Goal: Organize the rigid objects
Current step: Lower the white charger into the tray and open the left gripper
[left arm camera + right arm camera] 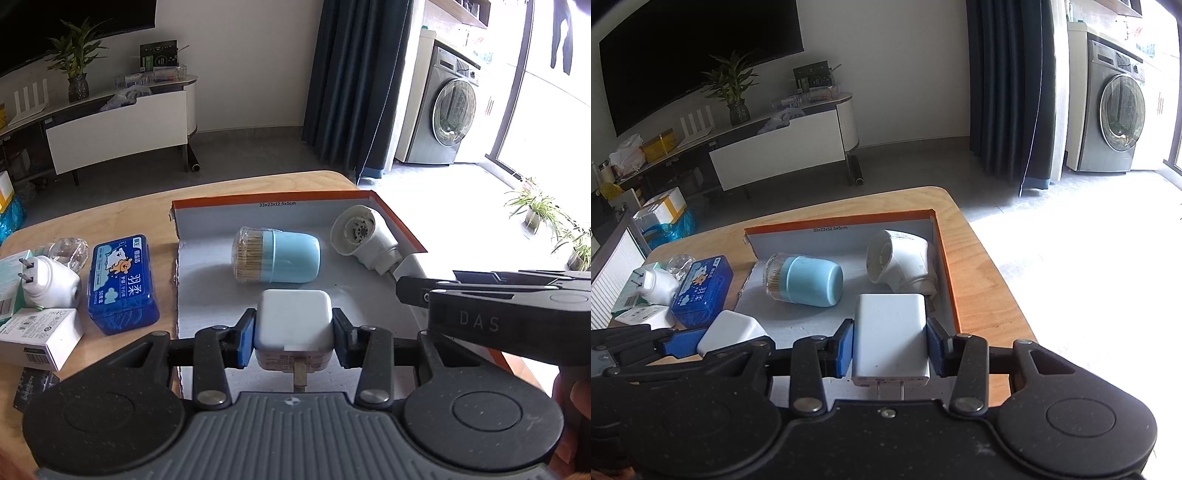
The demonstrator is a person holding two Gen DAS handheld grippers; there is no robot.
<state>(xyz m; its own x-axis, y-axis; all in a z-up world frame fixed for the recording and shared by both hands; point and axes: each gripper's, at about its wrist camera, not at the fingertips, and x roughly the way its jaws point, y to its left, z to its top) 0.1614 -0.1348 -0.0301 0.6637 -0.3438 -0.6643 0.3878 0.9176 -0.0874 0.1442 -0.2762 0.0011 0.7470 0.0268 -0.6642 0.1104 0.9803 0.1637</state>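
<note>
Clamping a rounded white square charger block (293, 325), the left gripper (293, 332) sits at lower centre of its own view, blue pads pressed to both sides, plug prongs pointing back toward the camera. Right gripper (890, 345) likewise grips a taller white rectangular power adapter (891, 334), lower centre of the right view, prongs toward the camera. Both held blocks hang over the near part of a shallow grey cardboard tray with orange rim (280, 197) on a light wooden table (122, 214). Inside the tray, mid-frame: a pale blue toothpick holder with clear cap (277, 254) on its side; upper right of it, a white lint-shaver-like device (364, 236), tilted. Left of the tray: a blue rectangular floss-pick box (123, 282), a white plug adapter (50, 282), a small white carton (40, 338).
</note>
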